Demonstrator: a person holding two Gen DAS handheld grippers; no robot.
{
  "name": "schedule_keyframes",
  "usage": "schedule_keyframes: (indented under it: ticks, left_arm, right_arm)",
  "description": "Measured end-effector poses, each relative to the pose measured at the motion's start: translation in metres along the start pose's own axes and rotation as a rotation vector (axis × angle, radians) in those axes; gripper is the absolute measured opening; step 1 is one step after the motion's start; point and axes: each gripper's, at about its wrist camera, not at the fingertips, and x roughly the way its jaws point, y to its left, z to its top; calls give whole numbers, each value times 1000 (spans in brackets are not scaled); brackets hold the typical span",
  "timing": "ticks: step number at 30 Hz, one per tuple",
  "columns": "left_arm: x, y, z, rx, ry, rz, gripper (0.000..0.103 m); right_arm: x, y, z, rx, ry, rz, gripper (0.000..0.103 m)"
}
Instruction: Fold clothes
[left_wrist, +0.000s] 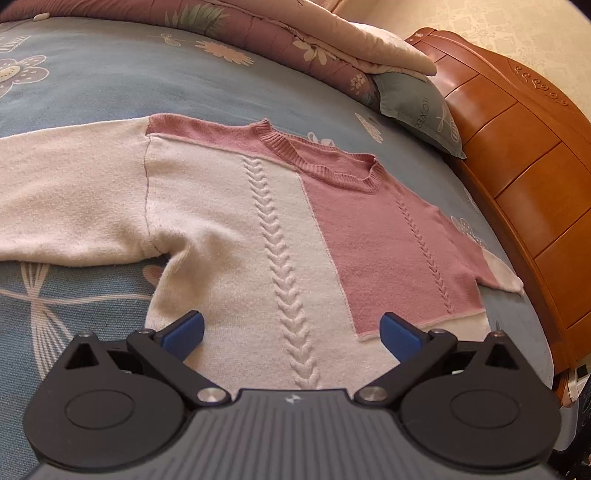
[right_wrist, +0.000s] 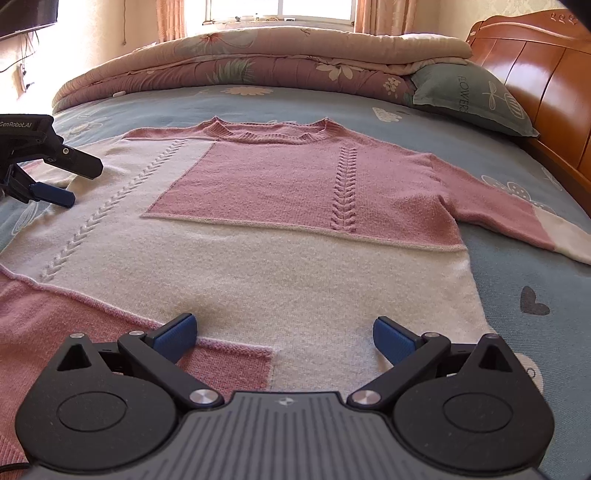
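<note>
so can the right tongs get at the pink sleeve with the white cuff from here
Probably yes. The right tongs are open and empty over the sweater, and the sleeve lies flat on the bedsheet with nothing on it.

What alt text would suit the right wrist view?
A pink and cream sweater lies spread flat on a blue floral bed sheet. The open right gripper hovers over its lower part; the open left gripper hovers at far left.
</note>
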Motion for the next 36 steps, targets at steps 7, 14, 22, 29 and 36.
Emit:
schedule_keyframes:
  ticks: [7,14,22,29,36]
  left_arm:
    - [-4,-13,-14,92,51,1,101]
    - [-7,-19,-18,133,82,-6,101]
    - [-21,-16,-14,114,45,-17,101]
    - [-23,-14,-15,105,35,-12,101]
    - [-24,-22,-14,126,27,-16,101]
  right_arm:
    - [-20,80,24,-159,-33,109,103]
    - [-1,100,7,-144,101,98,103]
    - [-28,95,-21,-97,123,136,103]
    - [-38,107,-27,-115,149,165,103]
    - [-65,88,-38,-117,179,211,103]
